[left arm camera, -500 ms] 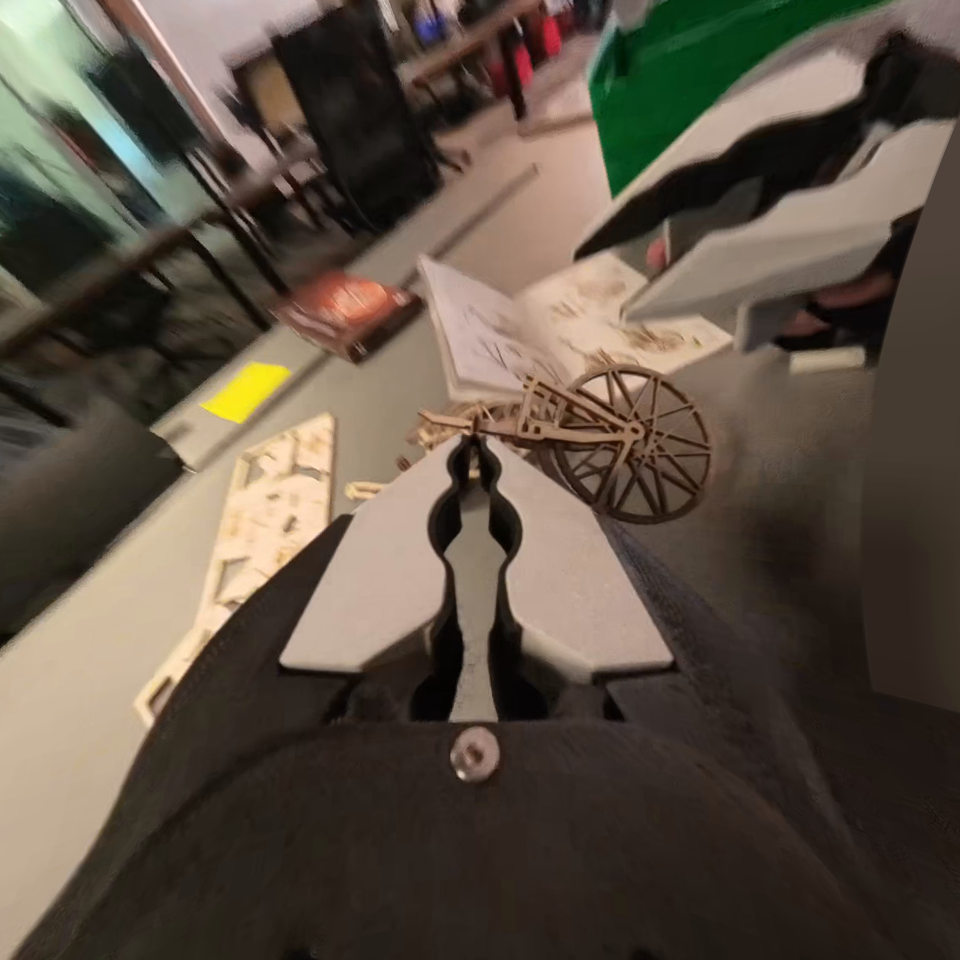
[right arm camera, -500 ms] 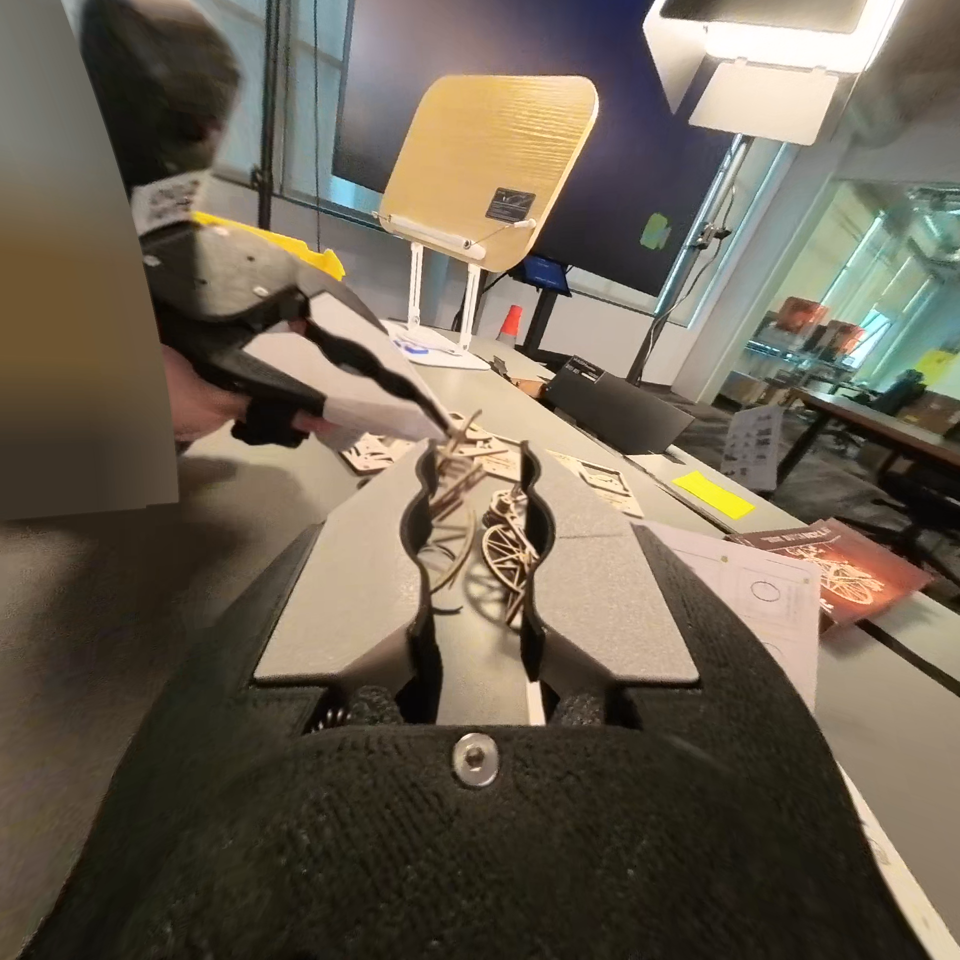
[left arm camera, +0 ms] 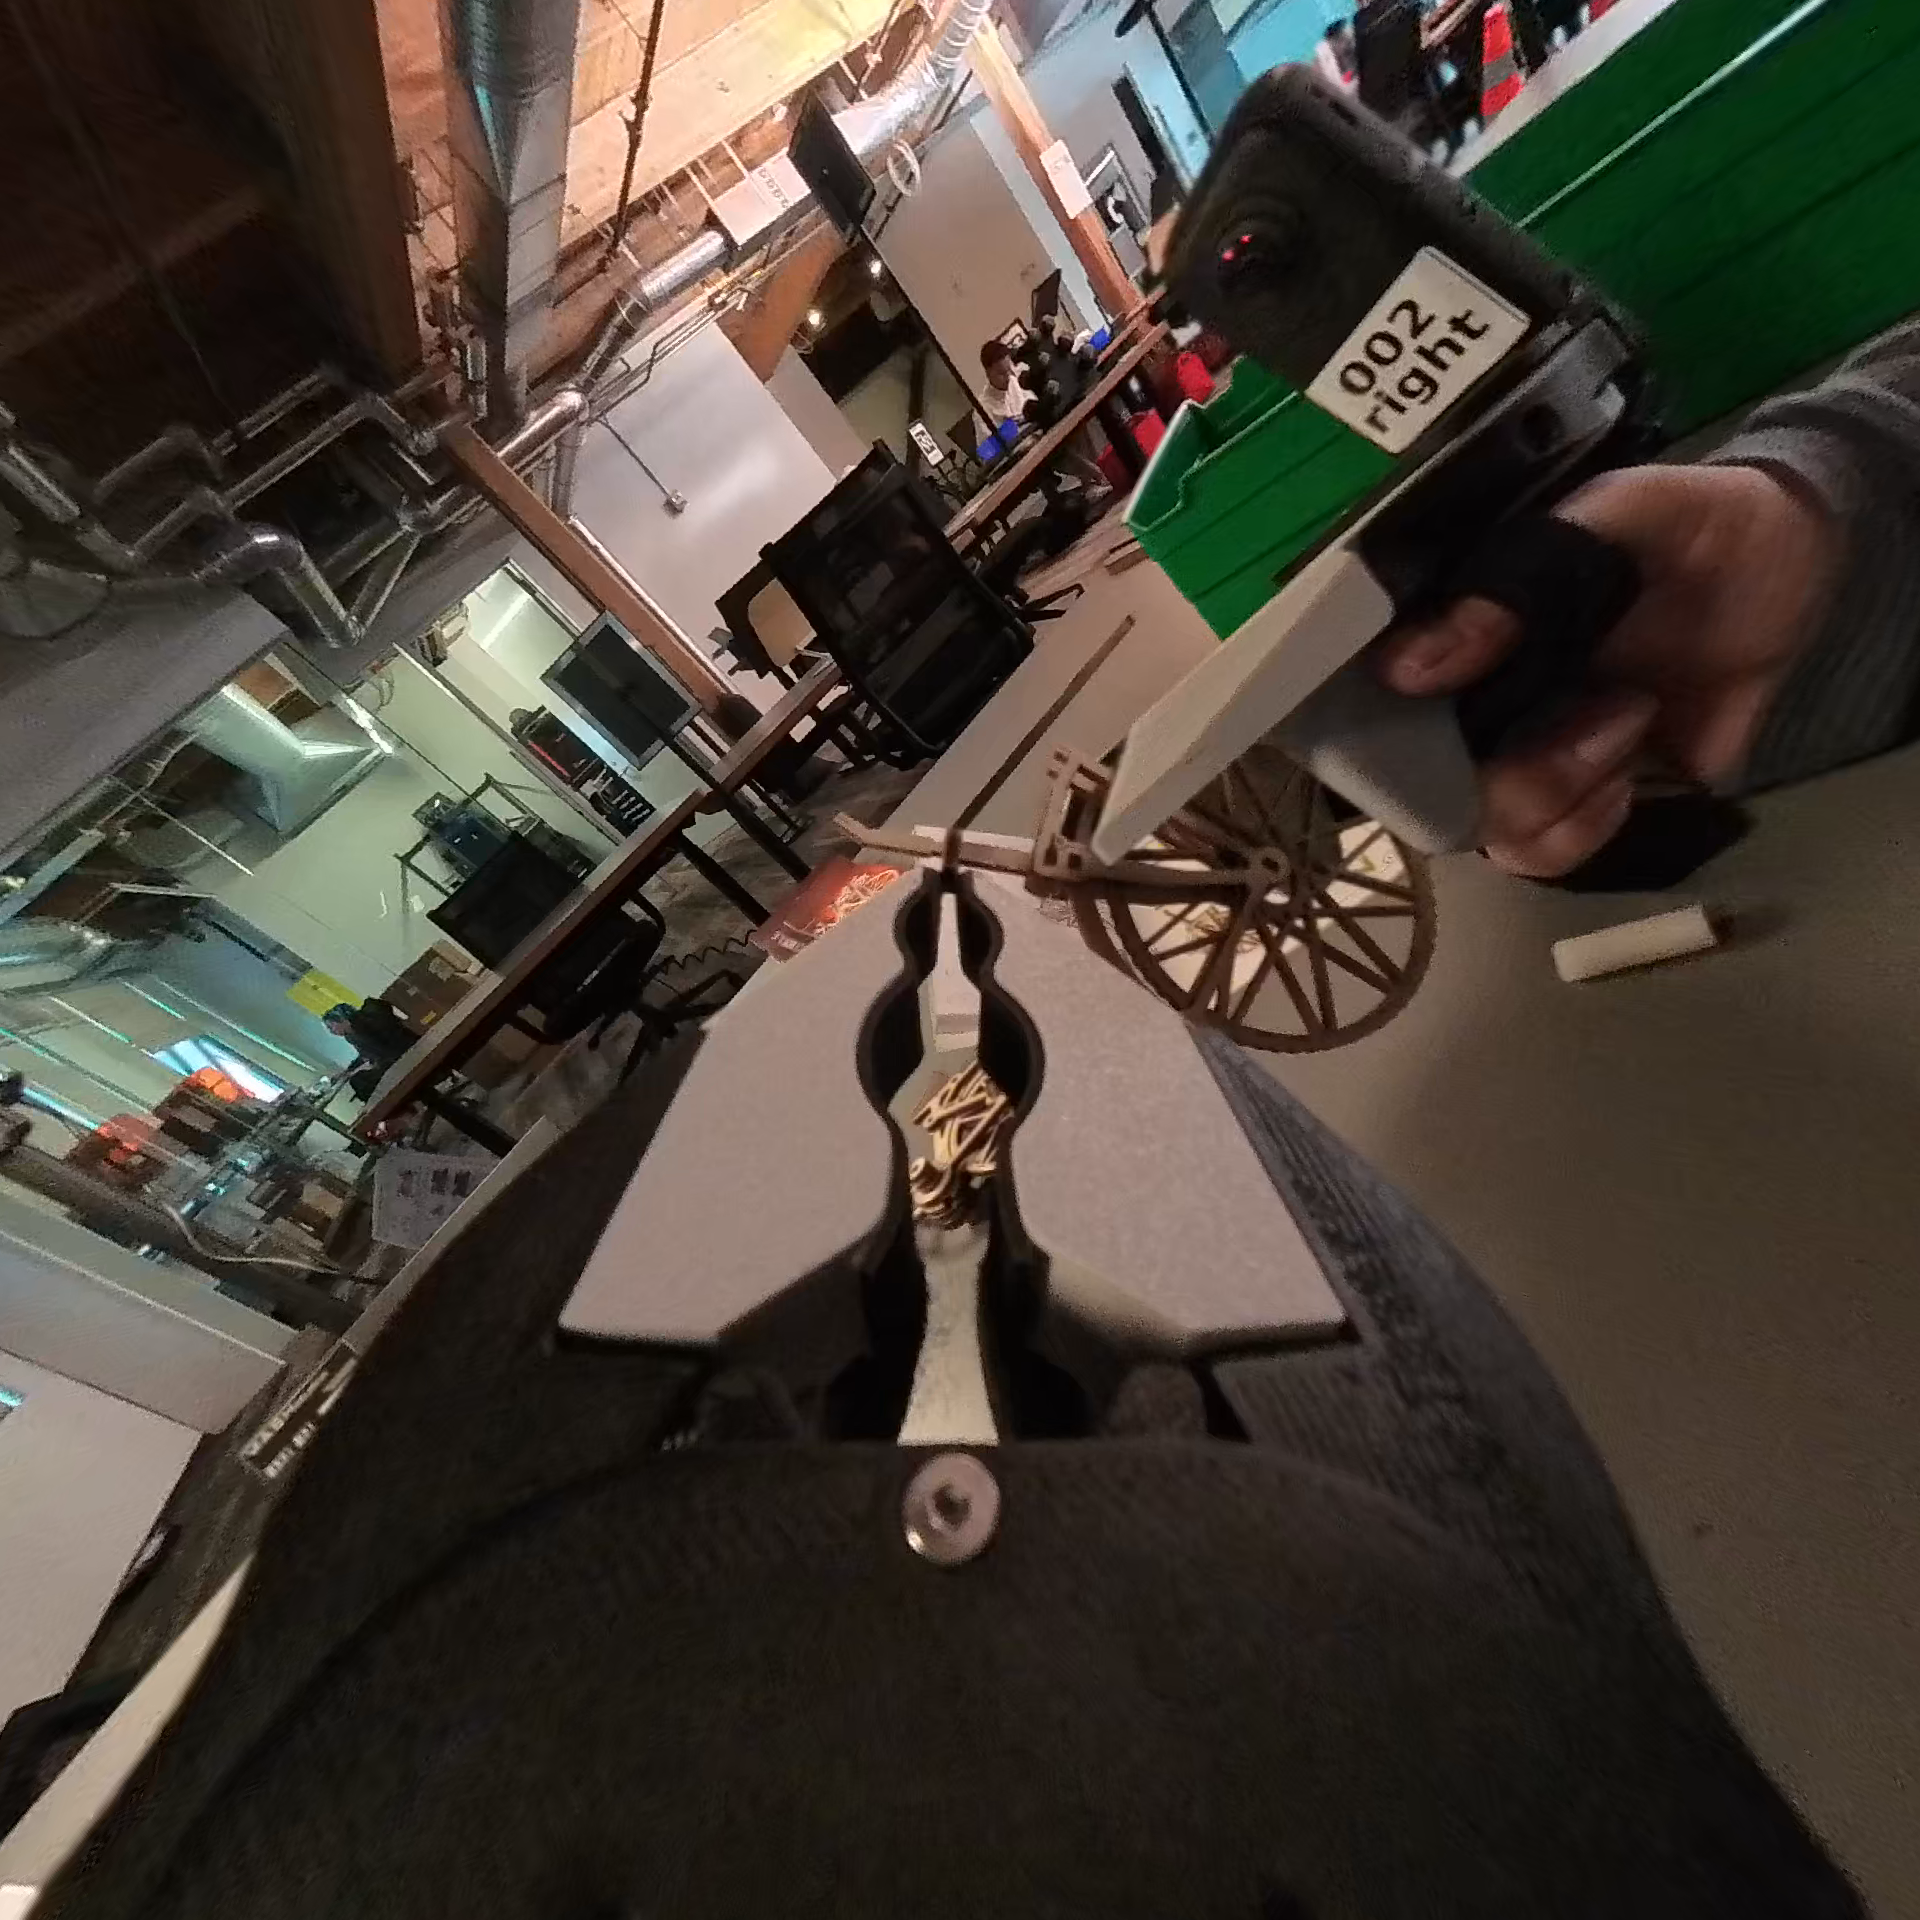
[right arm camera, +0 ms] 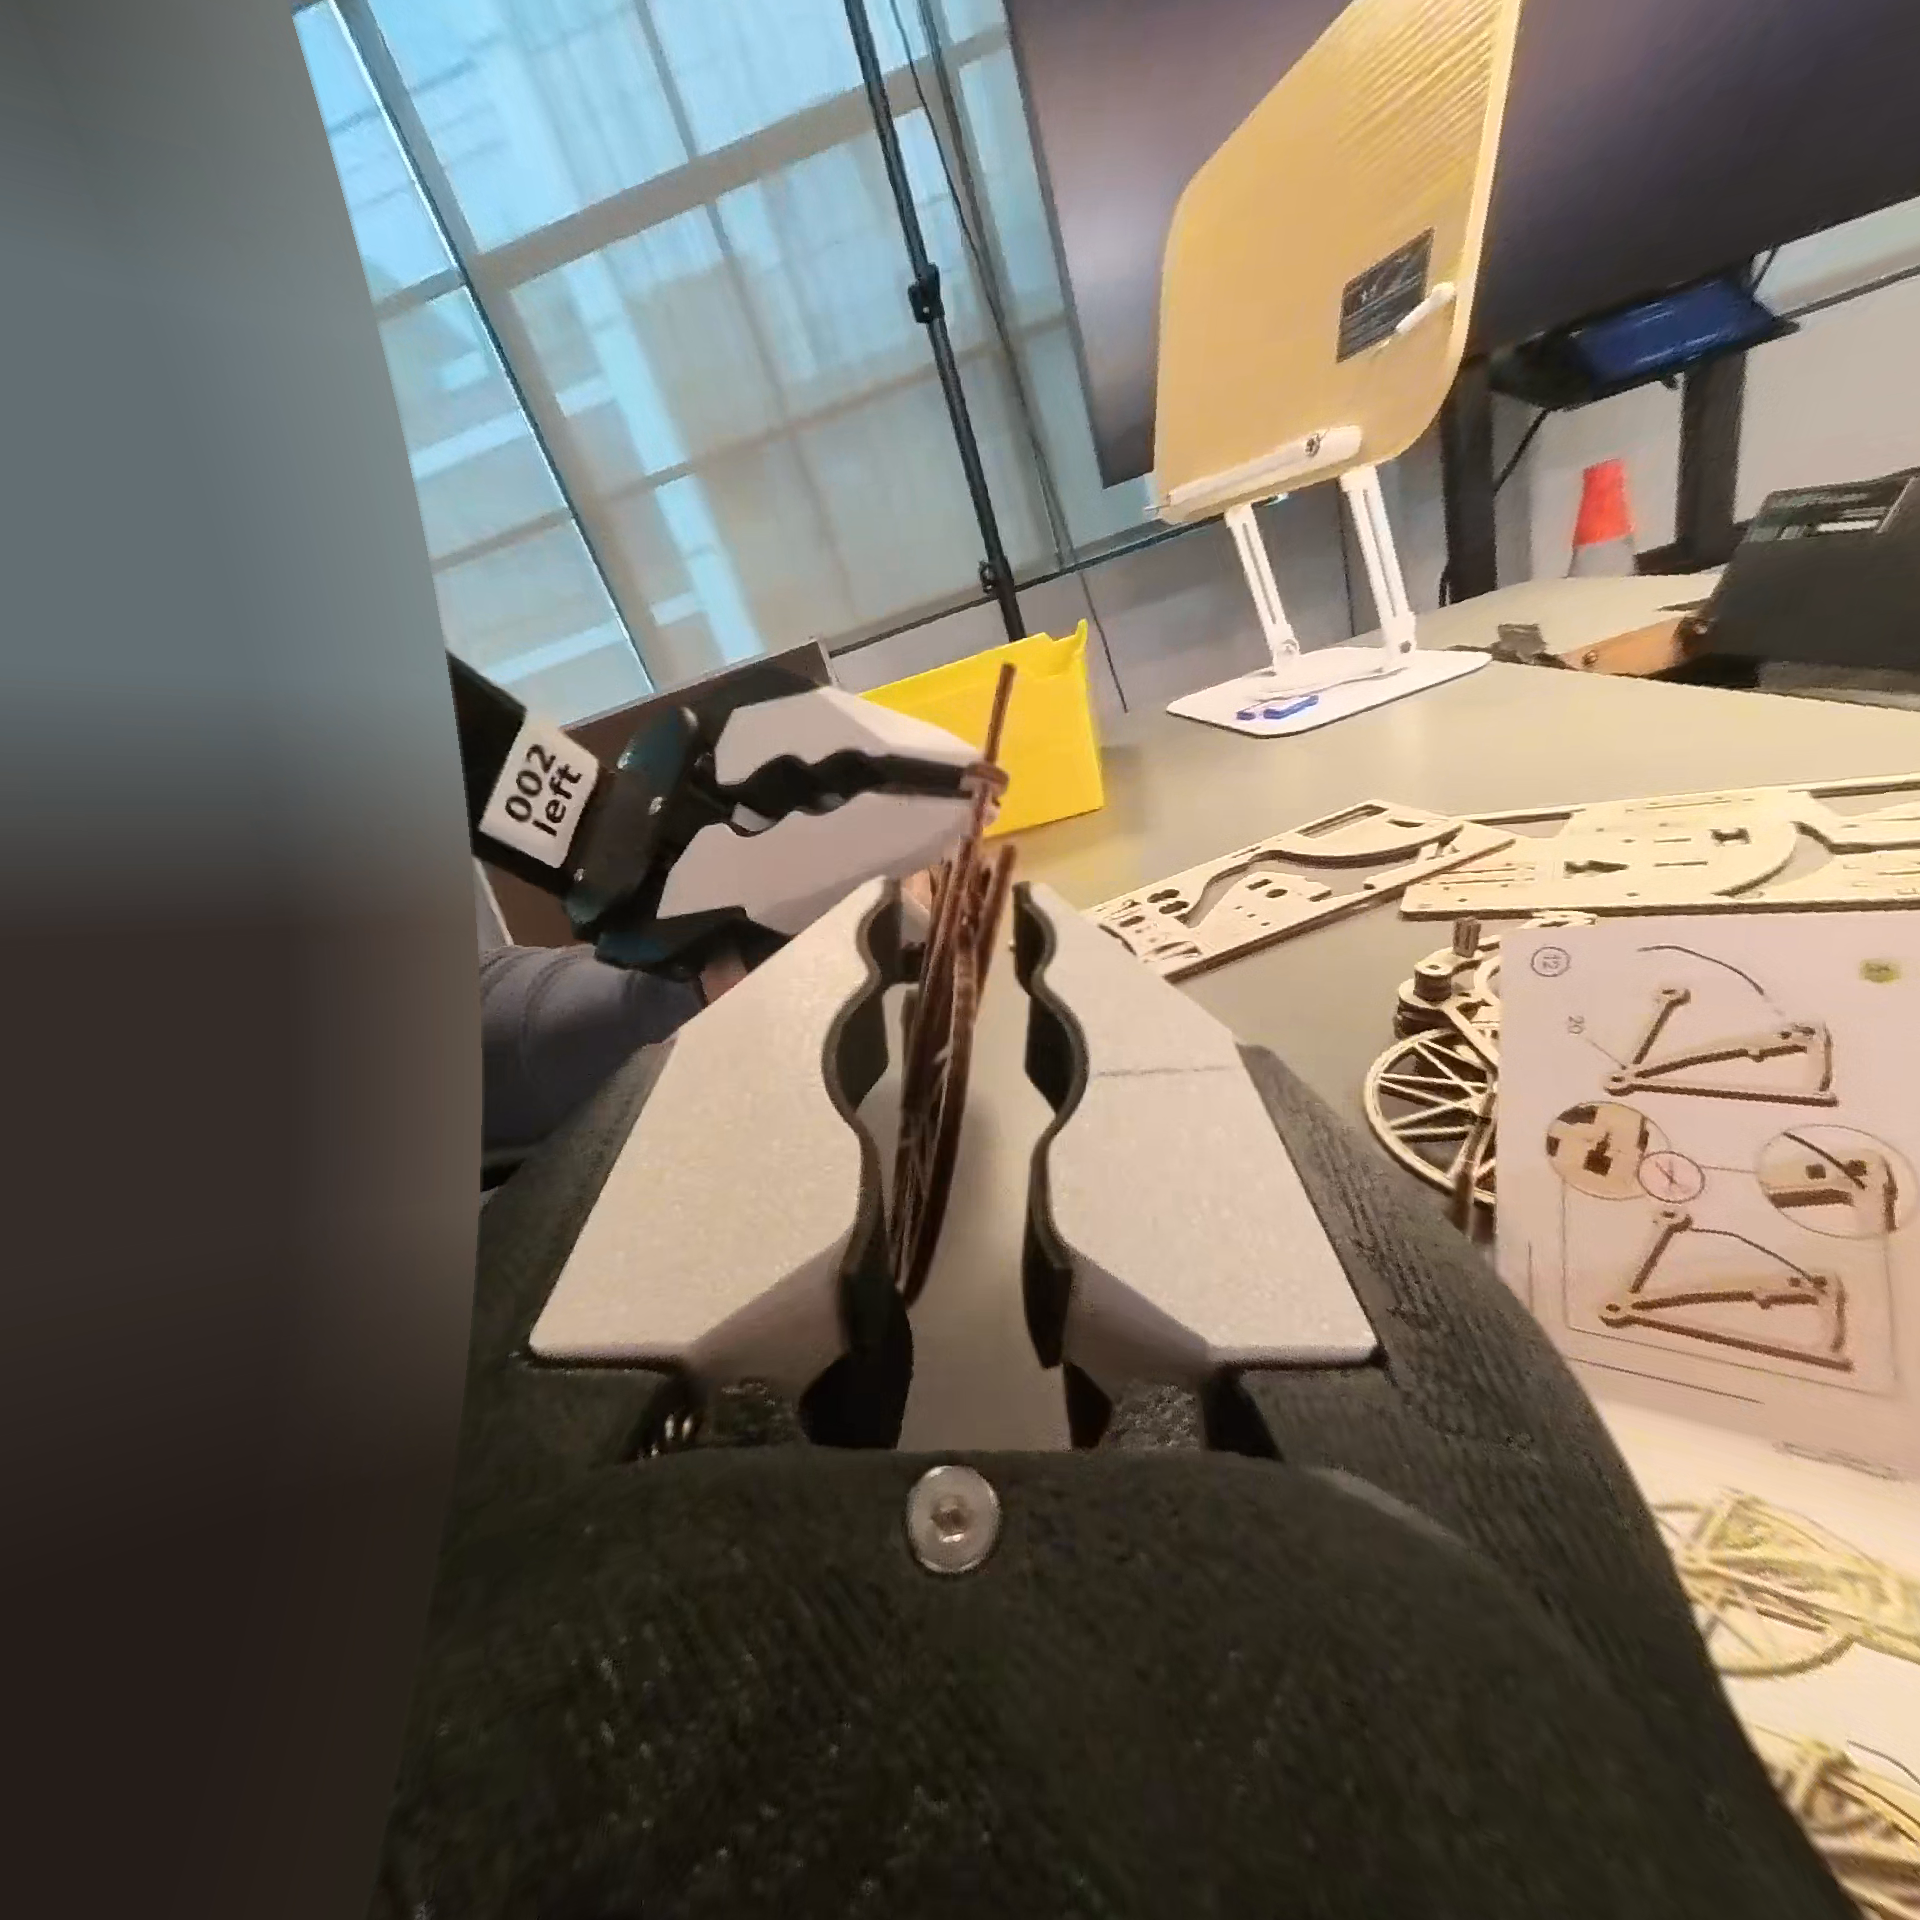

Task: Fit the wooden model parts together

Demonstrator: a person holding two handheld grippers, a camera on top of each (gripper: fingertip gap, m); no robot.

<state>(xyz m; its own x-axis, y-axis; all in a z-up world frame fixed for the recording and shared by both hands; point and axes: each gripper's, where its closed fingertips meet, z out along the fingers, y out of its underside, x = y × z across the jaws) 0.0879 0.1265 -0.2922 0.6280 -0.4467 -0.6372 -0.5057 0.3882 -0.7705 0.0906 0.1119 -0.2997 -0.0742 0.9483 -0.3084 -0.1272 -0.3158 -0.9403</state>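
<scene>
Wooden wheeled model (left arm camera: 1262, 914) held up above the grey table (left arm camera: 1558, 1195), left gripper (left arm camera: 948, 871) pinched tight on its thin front bar, right gripper (right arm camera: 961, 894) parted around its wheel, instruction sheet (right arm camera: 1704, 1153) beside

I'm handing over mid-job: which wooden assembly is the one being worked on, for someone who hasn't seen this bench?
Start at the grey table, then the two grippers meeting above it. Between them hangs the spoked-wheel assembly: left gripper pinches its thin front strip. Unlike the pale wheel assembly lying by the instruction sheet, it is held off the table.
</scene>
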